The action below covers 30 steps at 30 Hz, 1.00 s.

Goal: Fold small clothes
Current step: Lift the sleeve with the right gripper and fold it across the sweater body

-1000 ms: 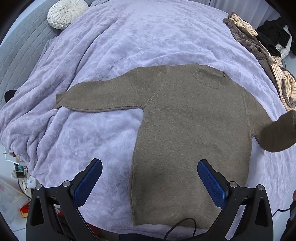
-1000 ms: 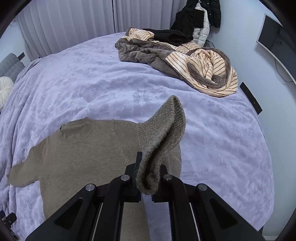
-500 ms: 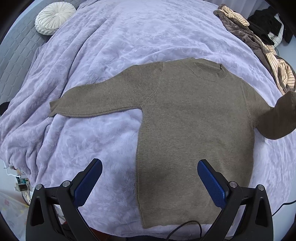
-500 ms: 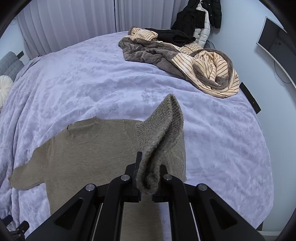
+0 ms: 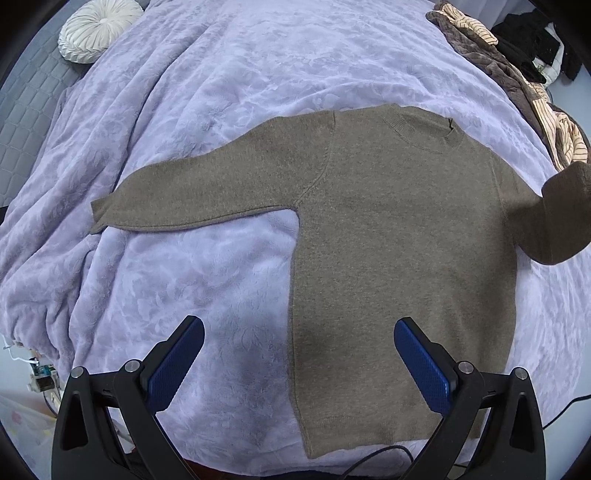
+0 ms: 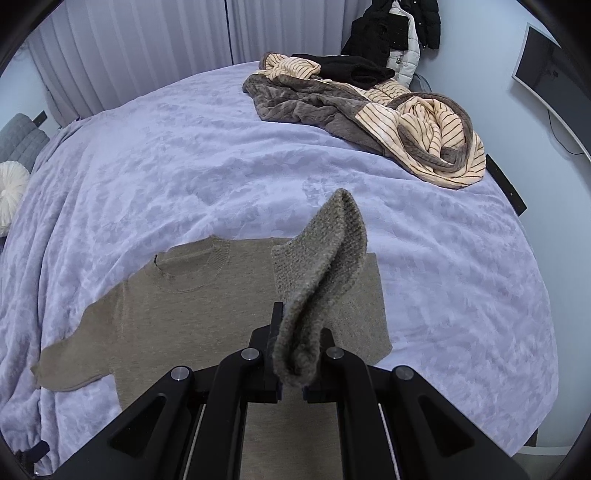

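Observation:
A small brown knit sweater [image 5: 399, 236] lies flat on the lilac bedspread [image 5: 221, 66], collar away from me, its left sleeve [image 5: 192, 199] stretched out sideways. My left gripper [image 5: 299, 354] hangs open above the sweater's lower left edge, pointing straight down, with nothing between its blue pads [image 5: 421, 365]. My right gripper [image 6: 291, 365] is shut on the cuff of the other sleeve [image 6: 321, 273], which stands lifted and folded over above the sweater's body [image 6: 192, 314]. That raised sleeve [image 5: 561, 218] shows at the right edge of the left wrist view.
A heap of brown plush and striped clothes [image 6: 388, 114] lies at the bed's far right corner, with dark garments [image 6: 391, 33] hanging behind. A round white cushion [image 5: 92, 29] sits at the far left. A screen [image 6: 546, 74] hangs on the right wall.
The right gripper has carried the raised sleeve further in over the sweater's body. The left gripper has shifted across and sunk slightly toward the sweater's lower left edge, still open.

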### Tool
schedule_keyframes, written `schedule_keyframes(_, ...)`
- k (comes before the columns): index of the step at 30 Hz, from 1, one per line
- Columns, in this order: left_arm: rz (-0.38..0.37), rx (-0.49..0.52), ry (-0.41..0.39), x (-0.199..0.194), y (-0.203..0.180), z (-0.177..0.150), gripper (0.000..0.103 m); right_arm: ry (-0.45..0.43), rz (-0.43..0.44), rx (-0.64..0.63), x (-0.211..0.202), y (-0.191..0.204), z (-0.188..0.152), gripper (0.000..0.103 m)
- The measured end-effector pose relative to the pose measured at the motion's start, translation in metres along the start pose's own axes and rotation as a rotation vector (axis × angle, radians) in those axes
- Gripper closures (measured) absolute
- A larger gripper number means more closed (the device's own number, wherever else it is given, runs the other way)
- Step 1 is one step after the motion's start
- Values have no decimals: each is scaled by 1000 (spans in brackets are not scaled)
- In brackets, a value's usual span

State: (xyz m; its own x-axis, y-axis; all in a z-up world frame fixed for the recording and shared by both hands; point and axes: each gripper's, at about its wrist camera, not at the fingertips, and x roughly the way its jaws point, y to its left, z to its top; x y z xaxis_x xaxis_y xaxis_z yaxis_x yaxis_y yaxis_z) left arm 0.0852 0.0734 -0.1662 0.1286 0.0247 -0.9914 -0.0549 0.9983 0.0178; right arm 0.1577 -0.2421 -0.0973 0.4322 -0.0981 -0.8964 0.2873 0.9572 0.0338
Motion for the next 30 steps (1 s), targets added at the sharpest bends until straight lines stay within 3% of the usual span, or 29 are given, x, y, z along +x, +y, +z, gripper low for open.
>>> schedule_keyframes(10,-4,27,34,15,18,7,0,26,3,-37,18,62,-7,96)
schedule_keyframes(30,68,-33,124,46,51,3,0,216,31,-250,147,193,-65,96)
